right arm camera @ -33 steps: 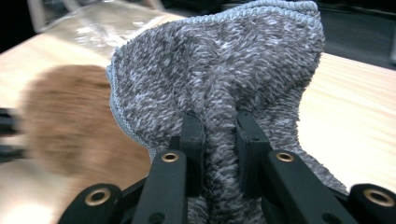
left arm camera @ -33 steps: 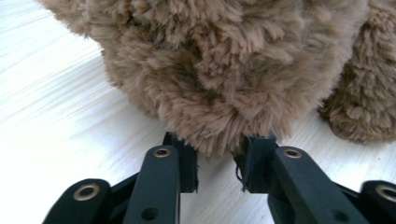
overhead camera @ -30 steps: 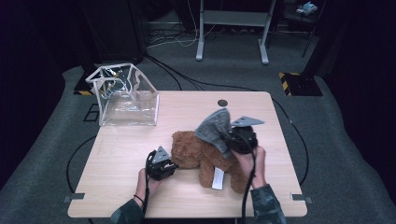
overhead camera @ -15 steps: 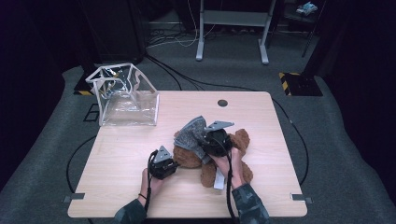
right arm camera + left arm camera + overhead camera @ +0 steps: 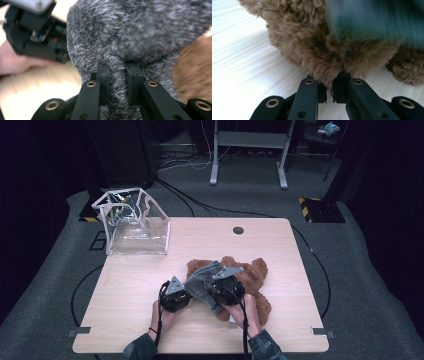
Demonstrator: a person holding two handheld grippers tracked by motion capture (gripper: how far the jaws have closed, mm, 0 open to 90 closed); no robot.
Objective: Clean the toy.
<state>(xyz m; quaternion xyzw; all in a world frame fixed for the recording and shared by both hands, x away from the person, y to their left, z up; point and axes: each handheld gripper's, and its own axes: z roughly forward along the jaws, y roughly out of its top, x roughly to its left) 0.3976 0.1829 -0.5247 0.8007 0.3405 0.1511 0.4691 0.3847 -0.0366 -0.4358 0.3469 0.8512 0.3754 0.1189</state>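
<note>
**Mia:** What is on the bench (image 5: 150, 285)?

**Tom:** A brown teddy bear (image 5: 252, 280) lies a bit right of the middle of the high picture, near the bottom. A grey knitted cloth (image 5: 200, 282) lies over its left part.

**Mia:** Where are the hands?

**Tom:** They come in from the bottom of the high picture. The left hand (image 5: 165, 316) holds the left tongs (image 5: 181, 296), just left of the bear. The right hand (image 5: 245, 312) holds the right tongs (image 5: 216, 291), on top of the grey cloth.

**Mia:** Are the left tongs pinching something?

**Tom:** Yes. In the left gripper view the left tongs (image 5: 329, 86) are nearly together, and a tuft of the bear's brown fur (image 5: 322, 52) sits squeezed in the small gap. A blurry dark green-grey thing fills the upper right of that picture. I think it is the cloth, but it is too blurry to be sure.

**Mia:** And the right tongs?

**Tom:** In the right gripper view the right tongs (image 5: 117, 75) are clamped on a fold of the grey cloth (image 5: 140, 35). The fold stands up between the two black pads. The brown bear (image 5: 193, 72) peeks in at the right edge. The left tongs' black body shows in the upper left of that picture, with the left hand (image 5: 17, 61) below it.

**Mia:** What else is there?

**Tom:** A clear plastic bag (image 5: 132, 222) with white edges stands open at the upper left corner of the bench, well apart from the bear. A small dark round hole (image 5: 238, 230) is near the far edge of the bench.
</note>
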